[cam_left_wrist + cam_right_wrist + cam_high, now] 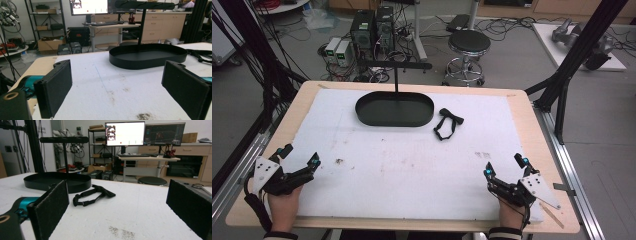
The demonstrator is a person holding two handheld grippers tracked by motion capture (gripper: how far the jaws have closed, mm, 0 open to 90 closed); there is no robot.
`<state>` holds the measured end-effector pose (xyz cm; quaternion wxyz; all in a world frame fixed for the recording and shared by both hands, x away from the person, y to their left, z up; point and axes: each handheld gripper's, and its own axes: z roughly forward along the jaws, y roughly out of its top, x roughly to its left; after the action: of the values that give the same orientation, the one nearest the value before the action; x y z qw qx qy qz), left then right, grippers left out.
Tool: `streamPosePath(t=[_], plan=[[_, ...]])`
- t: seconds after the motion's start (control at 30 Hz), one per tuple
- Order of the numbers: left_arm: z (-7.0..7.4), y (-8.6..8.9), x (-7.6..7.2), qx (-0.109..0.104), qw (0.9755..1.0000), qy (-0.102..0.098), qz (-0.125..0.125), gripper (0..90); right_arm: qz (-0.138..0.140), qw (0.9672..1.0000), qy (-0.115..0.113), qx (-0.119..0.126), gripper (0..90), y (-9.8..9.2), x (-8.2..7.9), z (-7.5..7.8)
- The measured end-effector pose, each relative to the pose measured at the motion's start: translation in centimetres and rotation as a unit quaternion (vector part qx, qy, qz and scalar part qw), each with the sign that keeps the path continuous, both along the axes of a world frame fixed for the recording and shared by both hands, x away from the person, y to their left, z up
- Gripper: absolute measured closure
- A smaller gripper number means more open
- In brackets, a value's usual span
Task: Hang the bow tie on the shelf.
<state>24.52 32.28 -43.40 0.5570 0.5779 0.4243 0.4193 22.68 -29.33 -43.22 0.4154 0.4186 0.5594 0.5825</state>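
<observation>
Right gripper [117, 207] jaws apart; strap [91, 195] lies diagonal.

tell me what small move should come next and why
Probably move the right gripper forward toward the strap. Both grippers rest open at the near edge holding nothing; the left gripper is farther off. The strap lies loose on the white mat, just right of the black tray, nearer the right hand's side.

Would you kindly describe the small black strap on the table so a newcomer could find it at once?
Start at the white mat covering the wooden table, then find the black oval tray with an upright stand at its far middle. Just right of that tray lies the black strap, a thin looped band lying flat, the one loose, soft item there.
</observation>
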Motion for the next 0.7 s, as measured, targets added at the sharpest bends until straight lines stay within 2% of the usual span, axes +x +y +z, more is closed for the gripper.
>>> streamPosePath(t=[0.23, 0.33, 0.37, 0.43, 0.57, 0.63, 0.7], plan=[[0.0, -0.1, 0.0, 0.002, 1.0000, -0.001, -0.001, 10.0, 0.012, 0.9999, -0.002, 0.005, 3.6, 0.1, 0.1, 0.2], [-0.1, -0.3, 0.1, 0.003, 1.0000, -0.004, -0.007, 10.0, 0.032, 0.9991, -0.003, 0.029, 3.6, -0.2, 0.6, 1.2], [-0.1, -0.3, 0.1, 0.005, 1.0000, -0.002, -0.008, 10.0, 0.039, 0.9989, -0.001, 0.025, 3.6, -0.2, 0.8, 1.6], [-0.1, -0.4, 0.1, 0.004, 1.0000, -0.002, -0.007, 10.0, 0.051, 0.9987, 0.004, 0.001, 3.6, 0.1, 1.1, 2.2], [-0.1, -0.2, 0.1, 0.004, 1.0000, -0.002, -0.005, 10.0, 0.084, 0.9958, 0.029, -0.025, 3.6, 1.0, 2.5, 3.0], [0.0, -0.1, 0.1, 0.004, 1.0000, -0.002, -0.004, 10.0, 0.101, 0.9932, 0.044, -0.037, 3.6, 1.5, 3.5, 3.5], [0.0, -0.1, 0.1, 0.002, 1.0000, -0.004, -0.002, 10.0, 0.123, 0.9891, 0.064, -0.048, 3.6, 2.2, 4.5, 4.1]])
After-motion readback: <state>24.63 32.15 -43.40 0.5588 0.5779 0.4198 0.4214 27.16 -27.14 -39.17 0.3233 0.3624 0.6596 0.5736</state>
